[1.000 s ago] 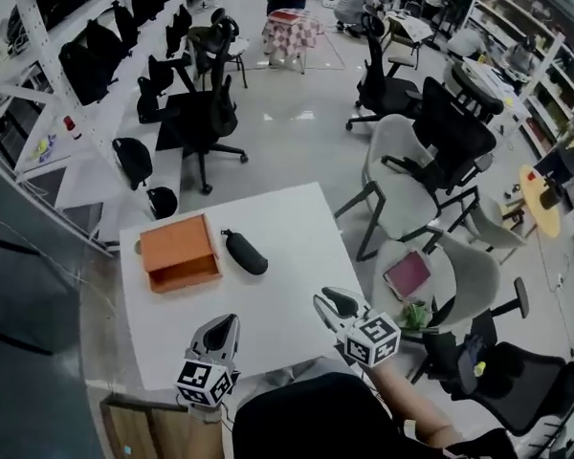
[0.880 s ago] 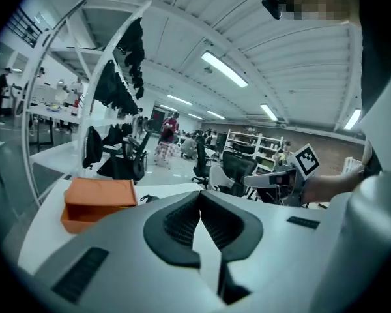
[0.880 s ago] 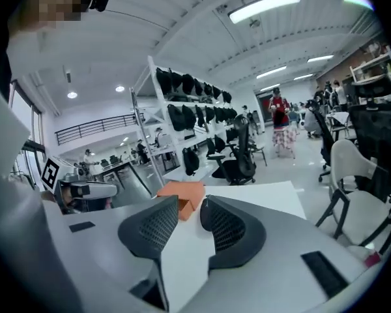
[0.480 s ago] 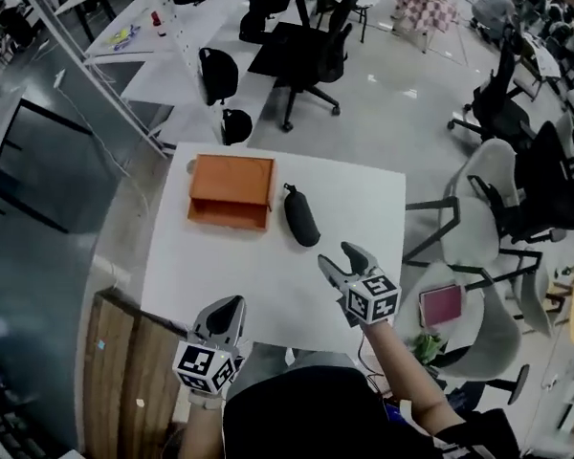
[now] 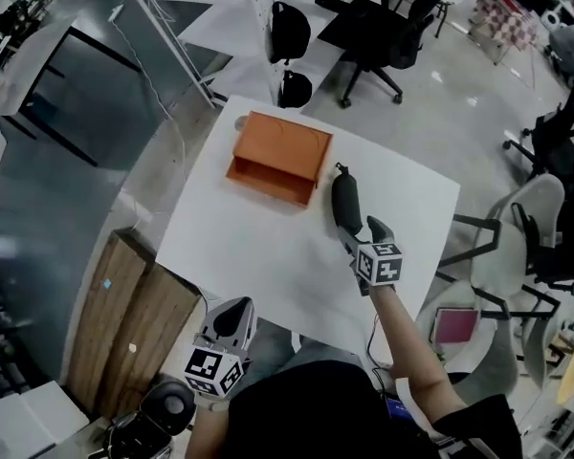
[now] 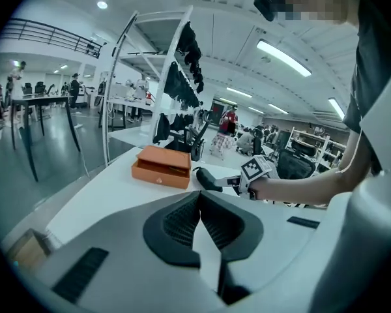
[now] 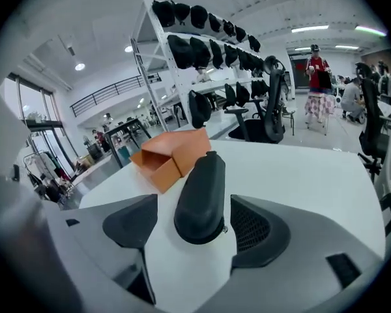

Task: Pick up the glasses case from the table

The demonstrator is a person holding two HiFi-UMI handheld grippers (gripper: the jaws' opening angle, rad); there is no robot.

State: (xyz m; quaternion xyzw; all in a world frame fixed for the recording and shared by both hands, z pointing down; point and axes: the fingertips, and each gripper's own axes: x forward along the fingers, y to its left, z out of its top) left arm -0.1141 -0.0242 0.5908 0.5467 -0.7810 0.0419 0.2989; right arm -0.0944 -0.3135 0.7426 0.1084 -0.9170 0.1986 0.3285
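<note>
Right gripper (image 5: 362,234), head view: positioned at the near end of the glasses case (image 5: 345,202), which lies flat on the table (image 5: 258,256) just beside the orange box (image 5: 279,156). Left gripper view: left gripper (image 6: 199,223) jaws together, empty. Right gripper view: jaws opening wide, the case end between them, pads clear of it. Step in hand — approach; next, probably advance slightly, close, lift.

The glasses case (image 5: 345,202) is dark, long and round-ended, and it is closed. It lies flat on the white counter (image 5: 258,256), just beside the orange box (image 5: 279,156), pointing lengthwise away from the person.
</note>
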